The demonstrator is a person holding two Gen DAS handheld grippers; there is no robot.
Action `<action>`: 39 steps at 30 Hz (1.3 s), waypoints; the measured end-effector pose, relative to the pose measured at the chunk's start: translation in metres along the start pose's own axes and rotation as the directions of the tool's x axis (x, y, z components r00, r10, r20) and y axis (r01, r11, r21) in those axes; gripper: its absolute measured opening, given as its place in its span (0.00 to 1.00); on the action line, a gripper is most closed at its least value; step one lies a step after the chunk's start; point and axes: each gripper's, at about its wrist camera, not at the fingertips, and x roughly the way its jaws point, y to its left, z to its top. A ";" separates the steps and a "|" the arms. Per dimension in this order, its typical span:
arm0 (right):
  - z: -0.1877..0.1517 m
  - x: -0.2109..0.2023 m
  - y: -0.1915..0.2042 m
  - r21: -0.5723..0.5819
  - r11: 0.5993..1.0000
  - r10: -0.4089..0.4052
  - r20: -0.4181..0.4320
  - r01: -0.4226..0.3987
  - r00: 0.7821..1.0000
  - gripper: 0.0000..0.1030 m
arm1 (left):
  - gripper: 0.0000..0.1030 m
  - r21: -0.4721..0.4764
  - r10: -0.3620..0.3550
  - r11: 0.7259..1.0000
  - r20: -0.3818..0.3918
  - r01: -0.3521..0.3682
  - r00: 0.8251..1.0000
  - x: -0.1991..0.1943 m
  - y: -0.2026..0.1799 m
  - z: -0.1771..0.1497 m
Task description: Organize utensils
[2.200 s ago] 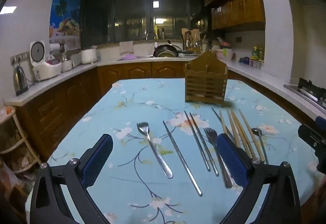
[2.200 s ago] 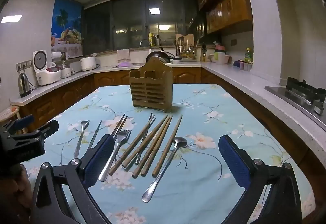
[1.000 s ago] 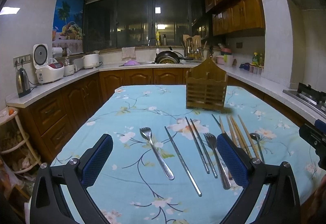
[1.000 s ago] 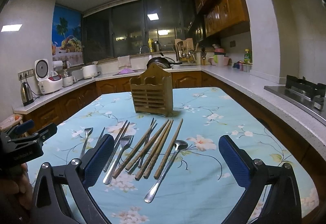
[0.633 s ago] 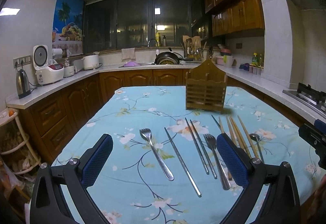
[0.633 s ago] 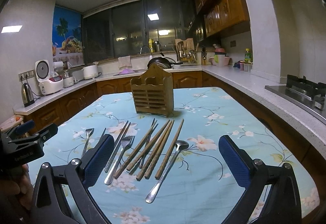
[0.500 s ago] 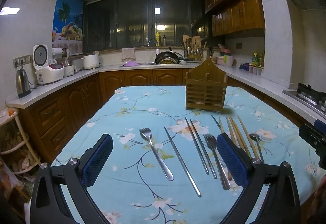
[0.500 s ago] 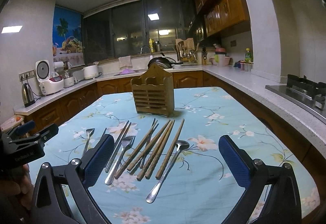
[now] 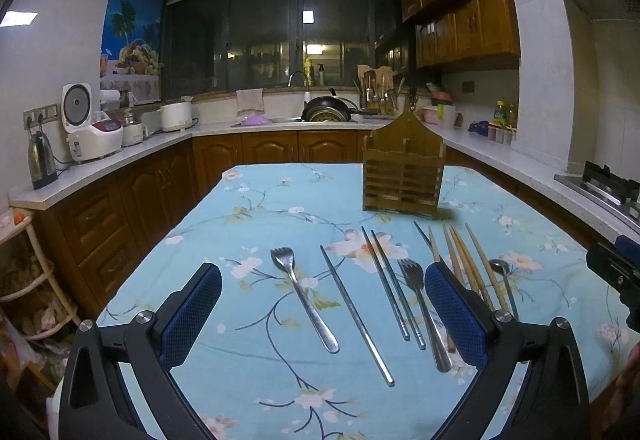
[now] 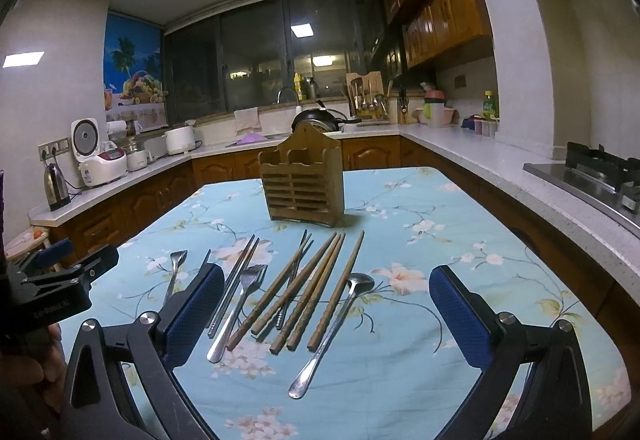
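A wooden utensil holder [image 9: 403, 171] stands upright at the far middle of the table; it also shows in the right wrist view [image 10: 302, 183]. In front of it lie a fork [image 9: 304, 300], metal chopsticks [image 9: 356, 316], a second fork [image 9: 424, 312], wooden chopsticks [image 10: 308, 292] and a spoon [image 10: 332, 328]. My left gripper [image 9: 323, 310] is open and empty above the near forks and metal chopsticks. My right gripper [image 10: 326, 310] is open and empty above the wooden chopsticks and spoon.
The table carries a light blue floral cloth [image 9: 260, 207]. Kitchen counters run around the room, with a rice cooker [image 9: 90, 131] and kettle [image 9: 40, 159] on the left and a gas stove [image 10: 600, 167] on the right. A sink with a pan [image 9: 326, 111] is at the back.
Both grippers have risen and levelled slightly since the oldest frames, so the table sits lower in view. The utensils have not moved. Both grippers stay open.
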 end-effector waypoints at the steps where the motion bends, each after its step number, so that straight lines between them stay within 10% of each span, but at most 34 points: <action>1: 0.000 0.000 0.002 0.001 1.000 0.000 -0.004 0.000 1.000 1.00 | 0.99 -0.002 -0.002 1.000 -0.004 0.002 1.000 0.001 0.000 0.000; 16: 0.003 0.030 -0.004 0.062 0.997 0.042 -0.128 -0.034 0.991 1.00 | 0.99 -0.052 -0.101 0.994 -0.189 0.093 0.977 0.046 0.004 0.015; 23: 0.005 0.062 -0.024 0.139 0.988 0.094 -0.234 -0.063 0.968 0.95 | 0.87 -0.080 -0.233 0.973 -0.303 0.219 0.924 0.080 0.004 0.044; 28: 0.004 0.090 -0.035 0.194 0.979 0.128 -0.322 -0.067 0.938 0.74 | 0.66 -0.105 -0.314 0.949 -0.371 0.297 0.874 0.112 0.002 0.056; 39: -0.005 0.137 -0.049 0.249 0.967 0.161 -0.455 -0.048 0.876 0.44 | 0.40 -0.085 -0.335 0.935 -0.529 0.344 0.780 0.169 0.000 0.066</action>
